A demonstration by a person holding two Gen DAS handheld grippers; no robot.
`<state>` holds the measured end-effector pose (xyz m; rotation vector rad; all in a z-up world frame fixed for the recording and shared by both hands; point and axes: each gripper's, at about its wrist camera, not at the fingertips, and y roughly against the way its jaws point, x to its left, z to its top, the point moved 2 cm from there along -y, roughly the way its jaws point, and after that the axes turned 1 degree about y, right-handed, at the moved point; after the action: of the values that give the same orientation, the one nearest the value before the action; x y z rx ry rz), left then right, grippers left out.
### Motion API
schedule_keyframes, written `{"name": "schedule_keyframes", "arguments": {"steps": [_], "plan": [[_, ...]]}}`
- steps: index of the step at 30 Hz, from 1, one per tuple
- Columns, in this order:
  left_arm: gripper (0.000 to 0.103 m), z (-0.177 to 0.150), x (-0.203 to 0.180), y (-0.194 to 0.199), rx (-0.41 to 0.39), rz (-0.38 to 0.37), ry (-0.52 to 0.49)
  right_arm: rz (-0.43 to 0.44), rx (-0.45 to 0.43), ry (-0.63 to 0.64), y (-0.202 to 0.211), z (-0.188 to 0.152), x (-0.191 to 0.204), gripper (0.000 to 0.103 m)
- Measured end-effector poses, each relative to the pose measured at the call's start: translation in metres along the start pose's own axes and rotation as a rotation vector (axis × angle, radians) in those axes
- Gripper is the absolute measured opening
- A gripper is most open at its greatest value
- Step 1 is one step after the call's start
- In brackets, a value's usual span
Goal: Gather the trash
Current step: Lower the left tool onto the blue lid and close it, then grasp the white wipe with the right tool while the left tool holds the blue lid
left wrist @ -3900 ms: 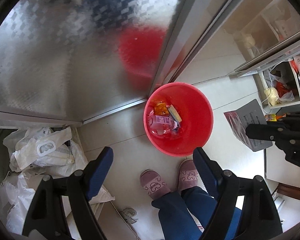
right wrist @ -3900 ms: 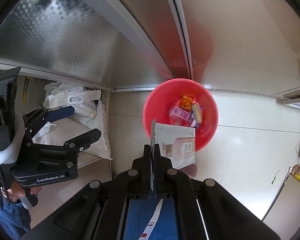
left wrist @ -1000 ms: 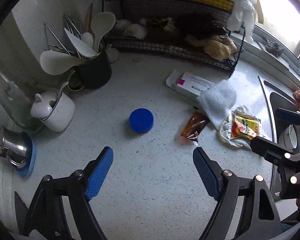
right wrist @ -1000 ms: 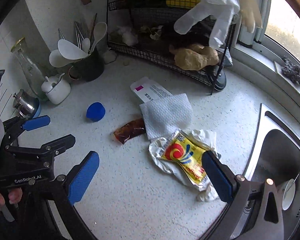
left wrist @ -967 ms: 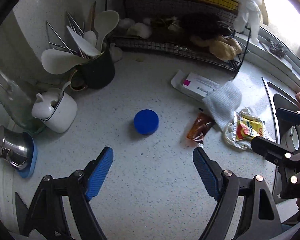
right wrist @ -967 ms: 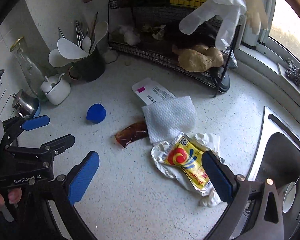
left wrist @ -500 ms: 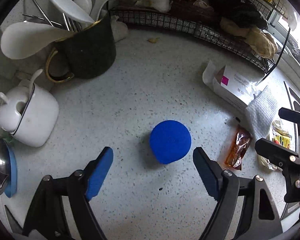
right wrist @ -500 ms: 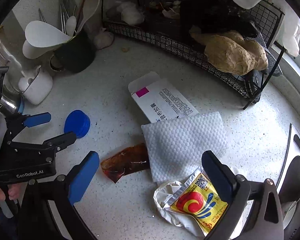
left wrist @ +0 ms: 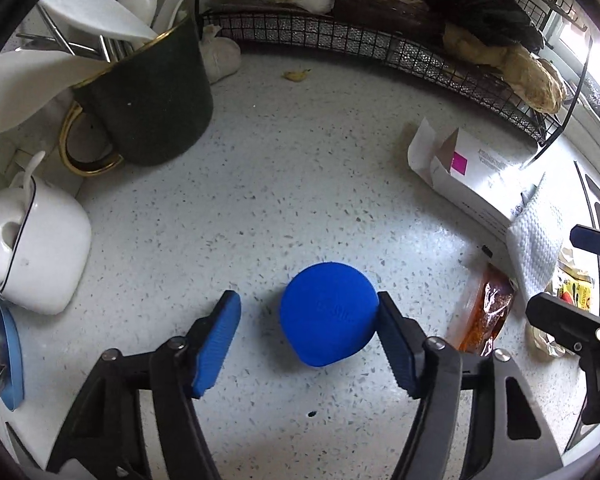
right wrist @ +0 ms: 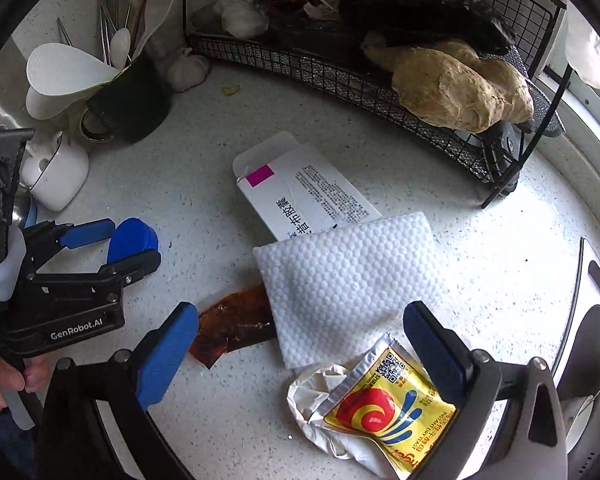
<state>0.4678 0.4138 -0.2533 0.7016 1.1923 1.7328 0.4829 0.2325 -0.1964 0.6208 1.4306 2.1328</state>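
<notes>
A blue round lid lies on the speckled counter between the fingers of my left gripper. The right pad touches its edge; the left pad stands apart, so the gripper is open. The lid also shows in the right wrist view. My right gripper is open and empty above a white paper towel. A brown sauce packet, a yellow packet on crumpled white wrap and an open white box lie around it.
A dark mug of utensils and a white lidded pot stand at the left. A black wire rack with ginger runs along the back. A steel sink lies at the right edge.
Both grippers came from the red bin on the floor to the counter. Over the last second my left gripper dropped lower and narrowed around the blue lid; the right gripper moved closer to the towel.
</notes>
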Motion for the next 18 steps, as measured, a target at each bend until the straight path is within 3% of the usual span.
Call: {"name": "schedule_keyframes", "arguments": {"steps": [1,2,18], "plan": [[0.046,-0.002,-0.004,0.003,-0.005,0.002,-0.003,0.004,0.000,-0.010,0.003,-0.005,-0.003,0.103],[0.043,-0.002,-0.006,0.005,-0.007,0.001,-0.008,0.010,0.003,-0.022,0.003,-0.007,-0.004,0.103],[0.043,-0.041,-0.032,0.043,0.020,-0.074,-0.010,-0.011,-0.009,0.005,0.039,-0.045,-0.015,0.102]]}}
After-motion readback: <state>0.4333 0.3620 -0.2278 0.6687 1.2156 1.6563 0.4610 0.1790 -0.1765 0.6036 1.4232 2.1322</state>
